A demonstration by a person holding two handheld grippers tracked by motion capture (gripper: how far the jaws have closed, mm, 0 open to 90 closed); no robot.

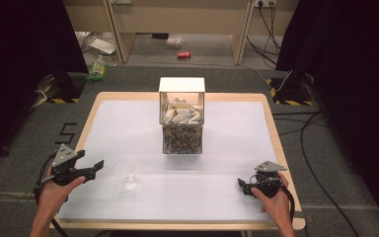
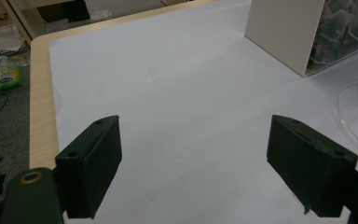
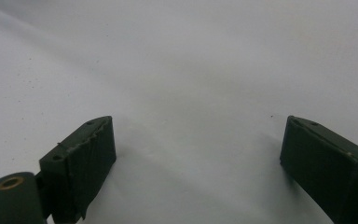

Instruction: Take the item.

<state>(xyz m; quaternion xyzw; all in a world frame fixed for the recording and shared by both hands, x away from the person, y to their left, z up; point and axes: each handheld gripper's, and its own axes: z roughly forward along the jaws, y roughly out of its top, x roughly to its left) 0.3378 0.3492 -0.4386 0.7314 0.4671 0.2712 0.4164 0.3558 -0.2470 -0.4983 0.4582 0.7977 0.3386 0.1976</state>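
Observation:
A clear box (image 1: 181, 123) with a white top stands mid-table, filled with several small pale pieces. Its white side and clear wall (image 2: 284, 32) appear at the upper right of the left gripper view. A clear glass bowl (image 1: 125, 174) sits on the white mat near the front left; its rim (image 2: 354, 116) shows at the right edge of the left gripper view. My left gripper (image 1: 97, 167) is held just left of the bowl, open (image 2: 196, 163), nothing between its jaws. My right gripper (image 1: 241, 184) rests low at the front right, open (image 3: 196, 163) over bare mat.
The white mat (image 1: 128, 123) covers a wooden table with a raised edge (image 2: 39, 102). On the floor beyond lie a red can (image 1: 183, 55), a green packet (image 1: 97, 69) and cables (image 1: 306, 133). Dark curtains hang at both sides.

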